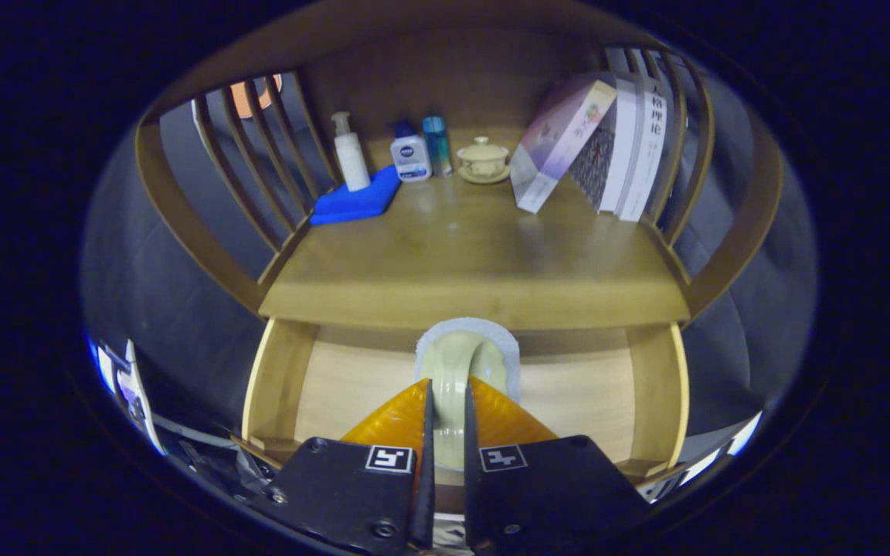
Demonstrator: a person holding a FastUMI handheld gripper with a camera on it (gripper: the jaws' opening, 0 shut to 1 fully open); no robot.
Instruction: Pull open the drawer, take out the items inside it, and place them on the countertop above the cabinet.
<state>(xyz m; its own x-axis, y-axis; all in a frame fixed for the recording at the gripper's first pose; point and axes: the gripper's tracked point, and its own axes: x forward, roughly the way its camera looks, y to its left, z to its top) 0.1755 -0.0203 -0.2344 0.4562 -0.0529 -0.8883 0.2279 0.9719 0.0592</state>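
Two jaws of our gripper (445, 401) are pinching the rim of a pale green cup (462, 367) over the open drawer (337, 386); glazed, fragile and probably slippery, so we are favouring this rim grip, the desk (460, 255) waiting beyond.

The wooden bench (460, 262) carries a blue cloth (358, 199) with a white pump bottle (350, 152) on it, a small white bottle (410, 157), a blue can (437, 144), a lidded cup (482, 158) on a saucer, and leaning books (607, 147) on the far side.
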